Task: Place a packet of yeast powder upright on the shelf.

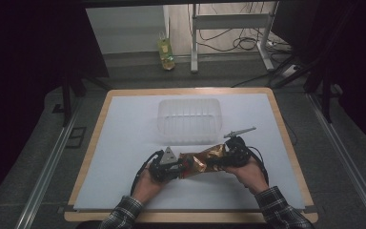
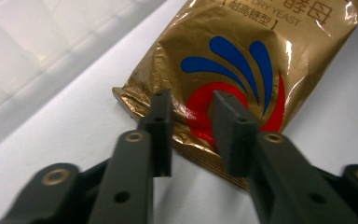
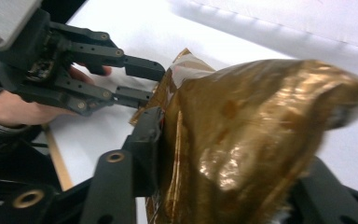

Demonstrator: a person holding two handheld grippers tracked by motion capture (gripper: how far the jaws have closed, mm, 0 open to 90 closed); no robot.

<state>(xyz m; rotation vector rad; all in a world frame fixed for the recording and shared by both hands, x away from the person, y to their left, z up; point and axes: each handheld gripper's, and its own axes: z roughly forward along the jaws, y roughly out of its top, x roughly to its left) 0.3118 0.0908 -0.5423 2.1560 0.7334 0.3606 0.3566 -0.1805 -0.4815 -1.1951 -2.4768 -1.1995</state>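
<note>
A crinkled gold foil packet (image 1: 205,160) with a blue and red swirl (image 2: 242,51) lies near the front middle of the table, held between my two grippers. My left gripper (image 1: 183,168) stands open at the packet's sealed end. Its jaws (image 2: 193,123) straddle that edge with a gap on either side, and the pads do not press on it. From the right, my right gripper (image 1: 221,160) is shut on the packet's other end. The foil (image 3: 242,107) bulges between its jaws (image 3: 235,154). The left gripper (image 3: 144,84) also shows beyond the packet in the right gripper view.
A clear ribbed plastic tub (image 1: 188,120) stands empty just behind the packet, at the table's middle. A white sheet (image 1: 124,143) covers the wooden tabletop. A yellow bottle (image 1: 166,53) and a metal frame with cables stand on the floor beyond the far edge.
</note>
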